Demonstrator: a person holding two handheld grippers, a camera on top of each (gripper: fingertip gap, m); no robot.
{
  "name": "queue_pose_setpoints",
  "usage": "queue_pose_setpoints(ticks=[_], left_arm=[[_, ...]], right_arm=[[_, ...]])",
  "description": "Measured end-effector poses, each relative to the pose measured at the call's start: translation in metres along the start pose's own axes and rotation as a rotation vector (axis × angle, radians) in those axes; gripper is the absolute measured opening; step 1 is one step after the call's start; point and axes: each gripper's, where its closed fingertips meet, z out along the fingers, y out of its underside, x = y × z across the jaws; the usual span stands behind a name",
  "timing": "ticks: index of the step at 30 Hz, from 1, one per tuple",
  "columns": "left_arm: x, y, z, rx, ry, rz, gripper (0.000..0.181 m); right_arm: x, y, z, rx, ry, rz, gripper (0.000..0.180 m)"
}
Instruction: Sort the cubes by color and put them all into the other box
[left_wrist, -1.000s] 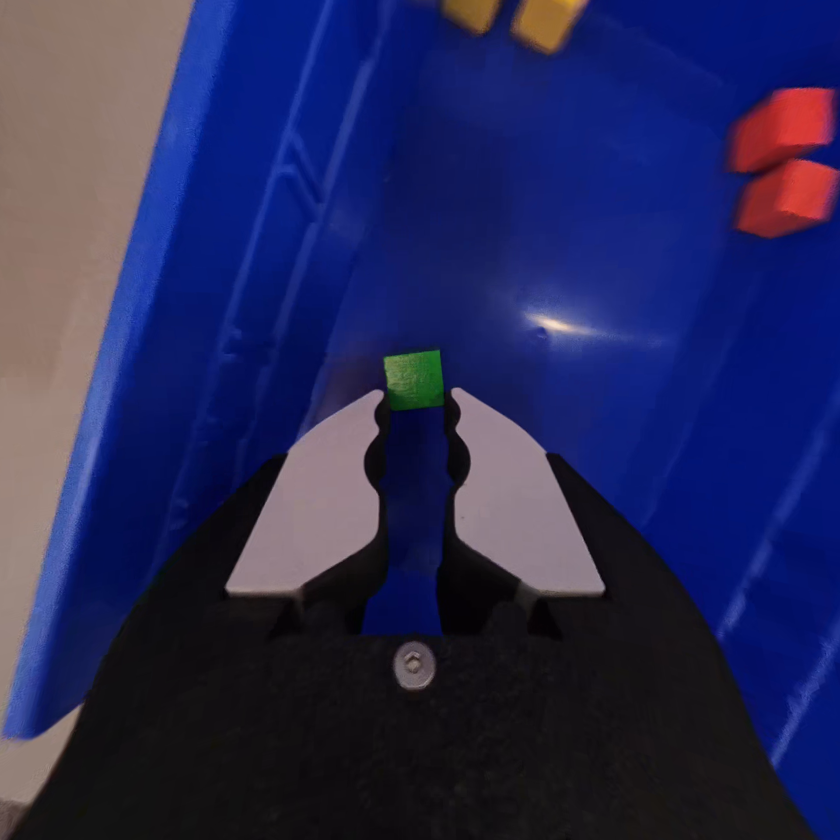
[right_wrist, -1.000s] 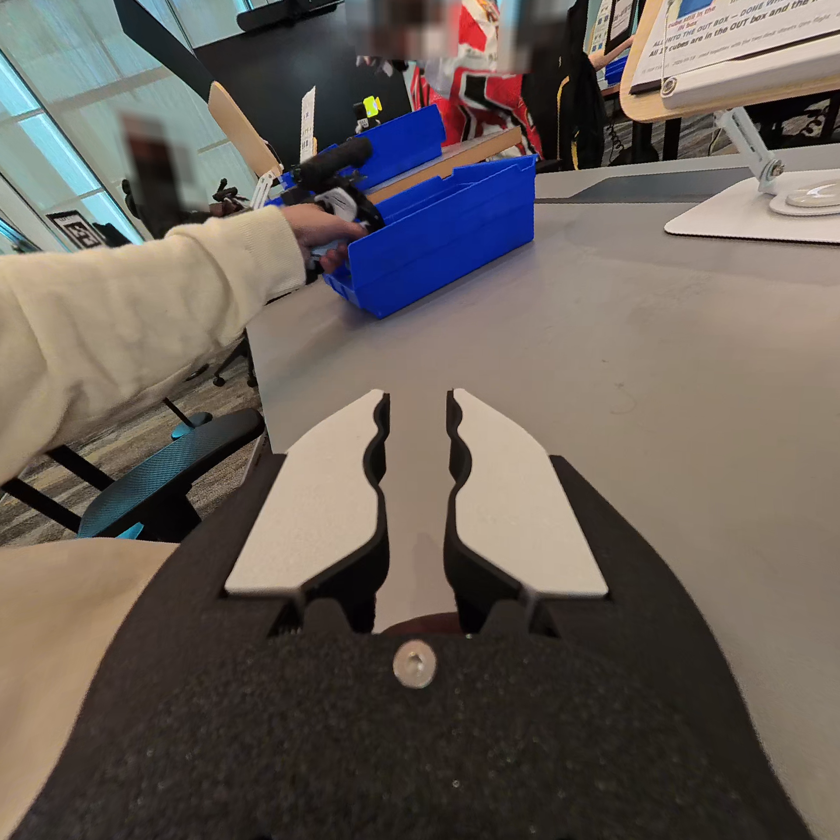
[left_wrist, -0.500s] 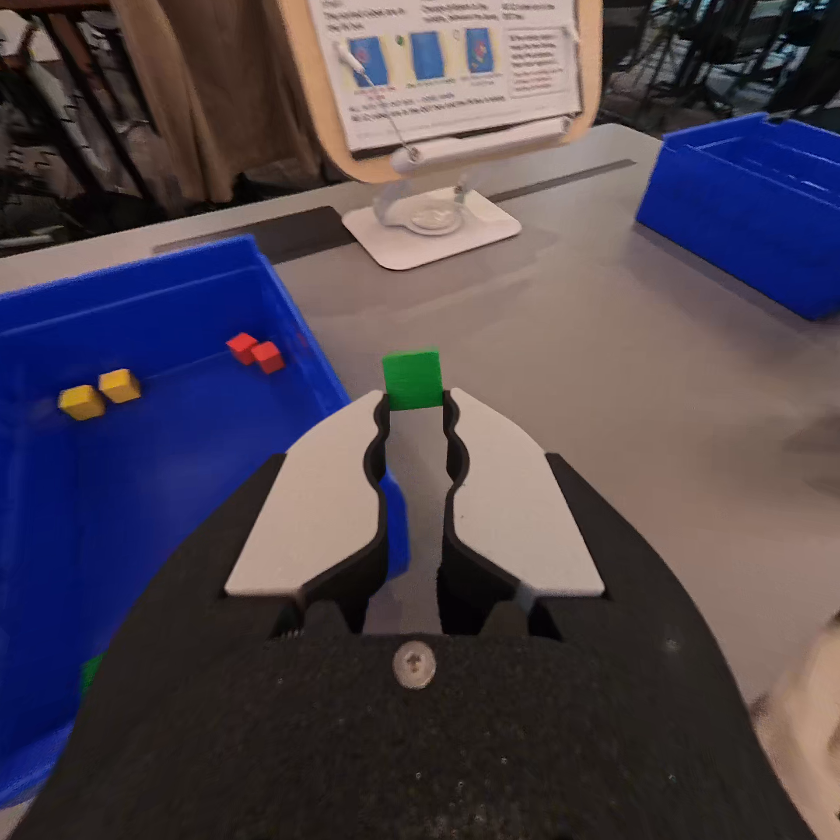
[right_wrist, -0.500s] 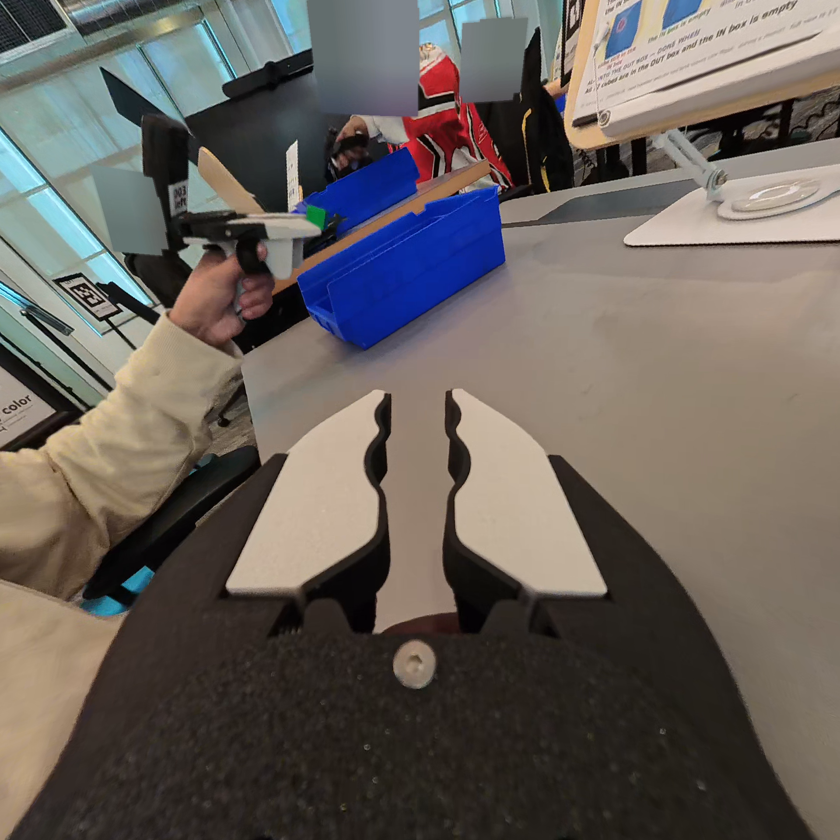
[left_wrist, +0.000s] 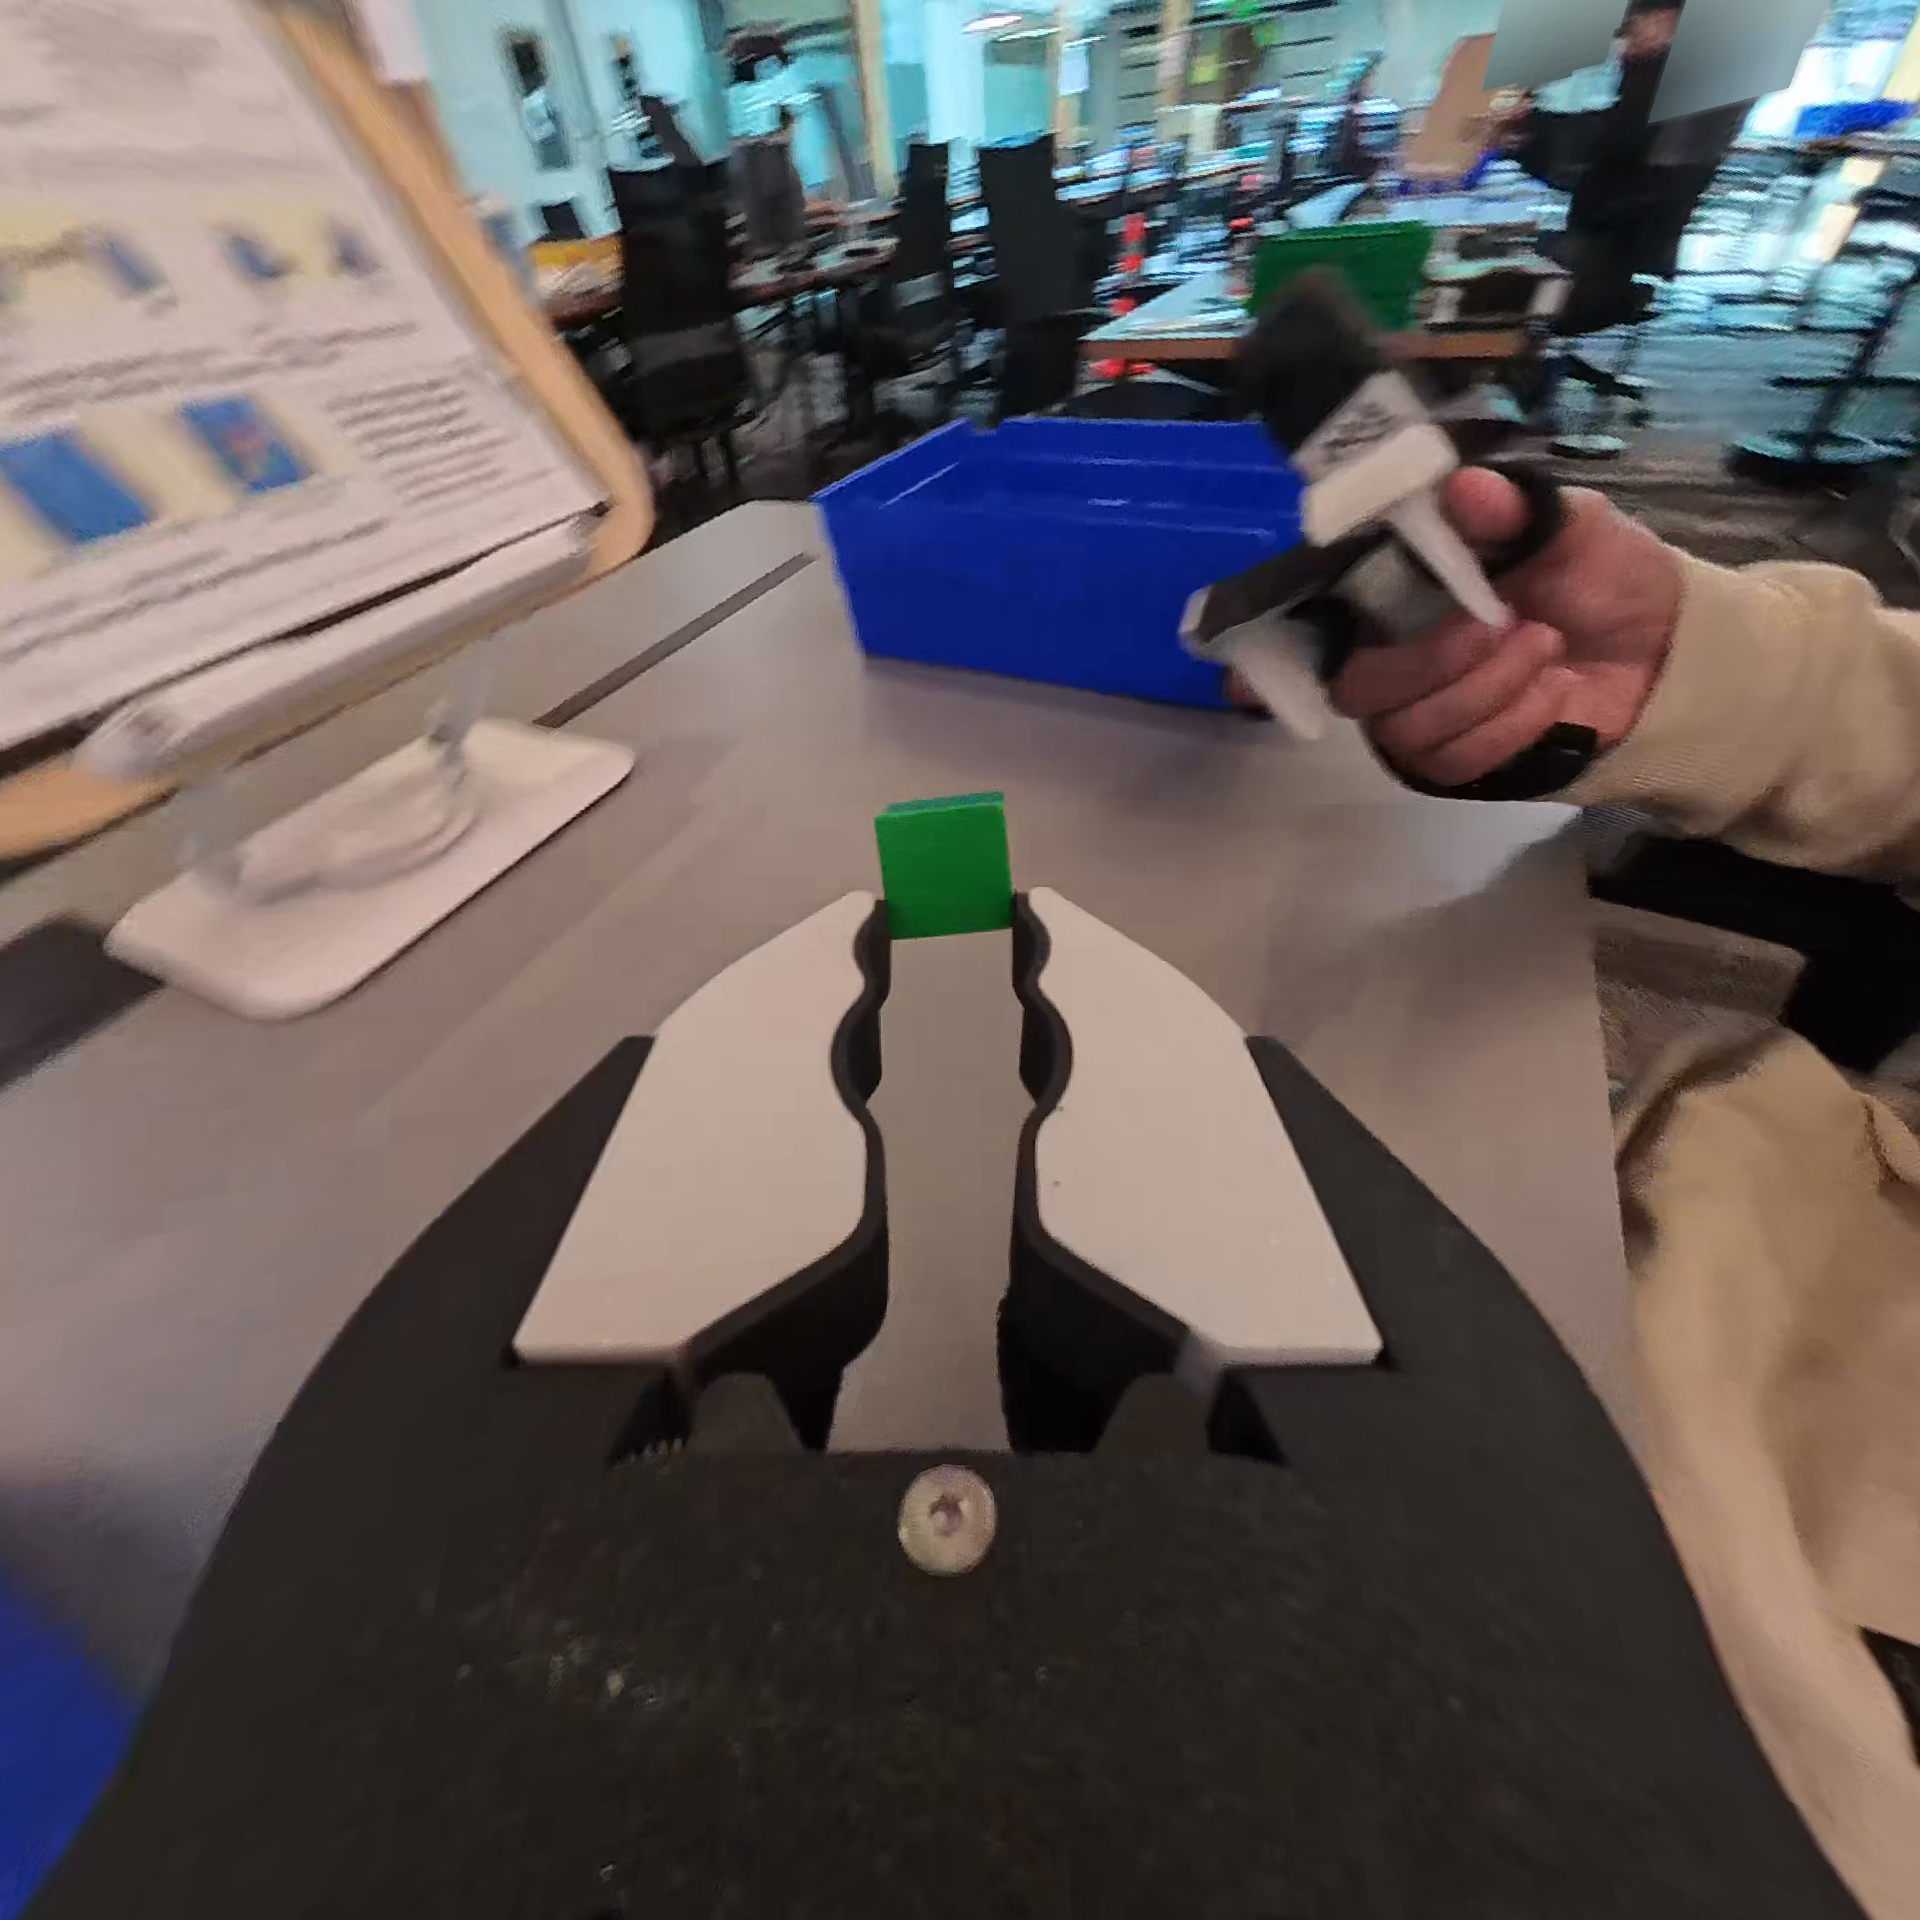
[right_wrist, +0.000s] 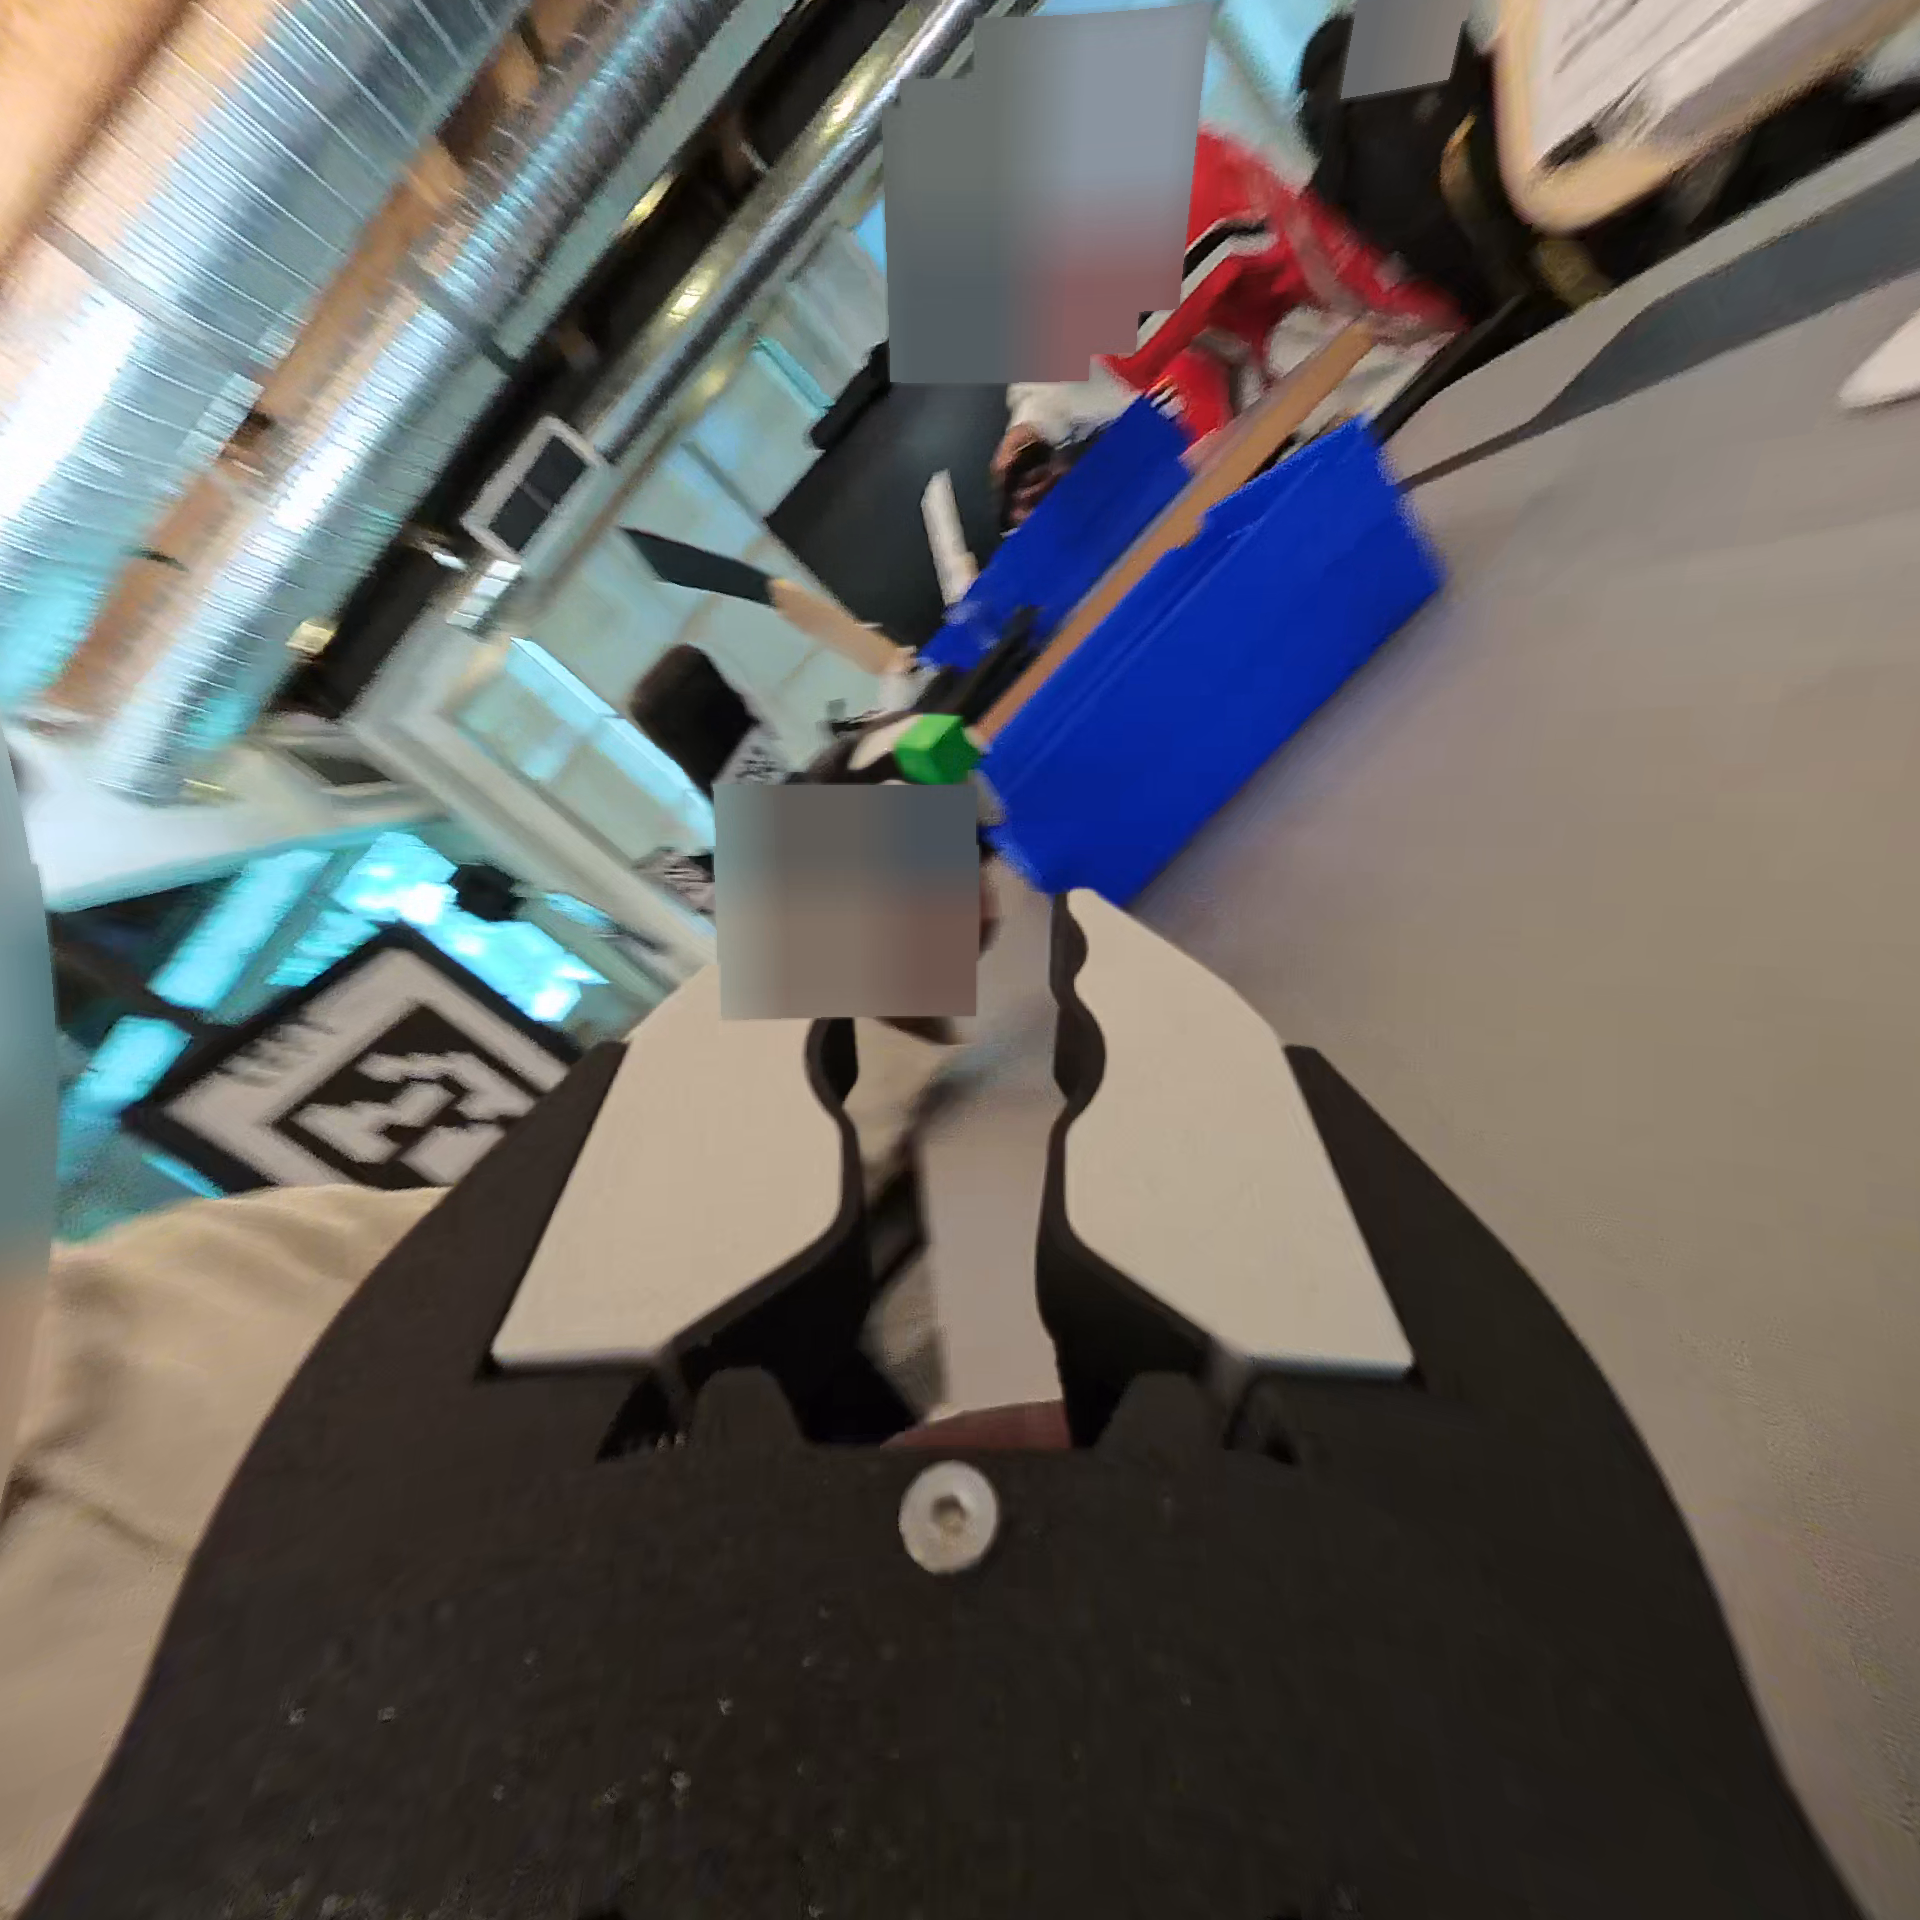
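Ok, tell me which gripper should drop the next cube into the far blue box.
Left. The left gripper is shut on the green cube and points across the grey table toward the far blue box. The right gripper holds nothing, its jaws apart, so it would first need a cube.

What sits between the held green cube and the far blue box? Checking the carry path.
Only bare grey table, seen in the left wrist view, between green cube and blue box.
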Motion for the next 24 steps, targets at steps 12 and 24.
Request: queue_pose_setpoints(ticks=[12,24], left_arm=[[0.046,-0.014,0.089,0.057,0.254,0.312,0.022],[0.068,-0.008,0.099,0.047,0.266,0.366,0.022]], right_arm=[[-0.018,0.02,0.049,-0.199,-0.371,0.523,0.041],[-0.005,0.015,0.048,-0.146,-0.348,0.498,0.022]])
